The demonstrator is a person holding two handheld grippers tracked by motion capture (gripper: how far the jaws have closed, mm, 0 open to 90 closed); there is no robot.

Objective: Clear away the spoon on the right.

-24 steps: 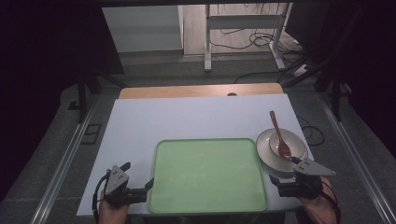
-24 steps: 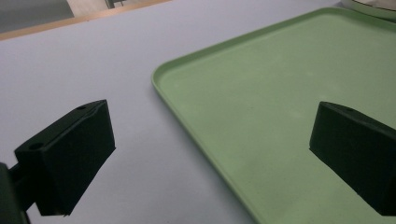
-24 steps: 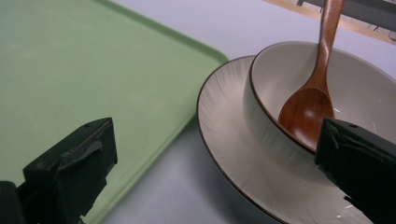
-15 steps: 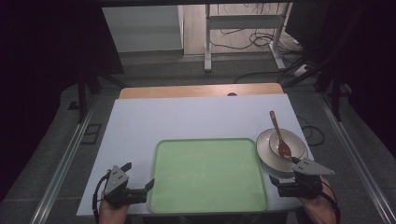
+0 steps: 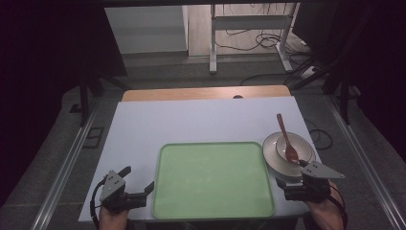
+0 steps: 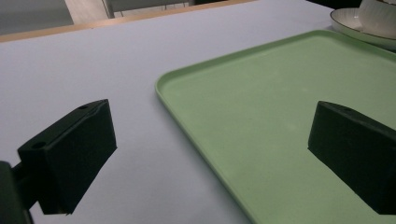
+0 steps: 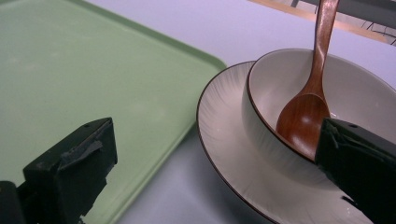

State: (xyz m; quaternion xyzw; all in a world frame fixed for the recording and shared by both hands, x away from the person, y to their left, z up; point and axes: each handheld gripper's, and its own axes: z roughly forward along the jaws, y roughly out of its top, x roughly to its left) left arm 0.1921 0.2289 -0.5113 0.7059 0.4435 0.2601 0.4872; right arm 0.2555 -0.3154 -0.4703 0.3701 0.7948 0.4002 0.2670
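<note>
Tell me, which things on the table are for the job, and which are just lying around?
For the job:
- wooden spoon
- white bowl
- white plate
- right tongs, open by the bowl

Just lying about:
- green tray, empty
- wooden board at the far edge

Green tray (image 5: 213, 179) on white table (image 5: 191, 120)

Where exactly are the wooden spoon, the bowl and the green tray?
wooden spoon (image 7: 302, 116): right gripper view, on its scoop inside the bowl.
bowl (image 7: 359, 88): right gripper view, on its inner wall.
green tray (image 5: 210, 177): high view, on its bare flat middle.
</note>
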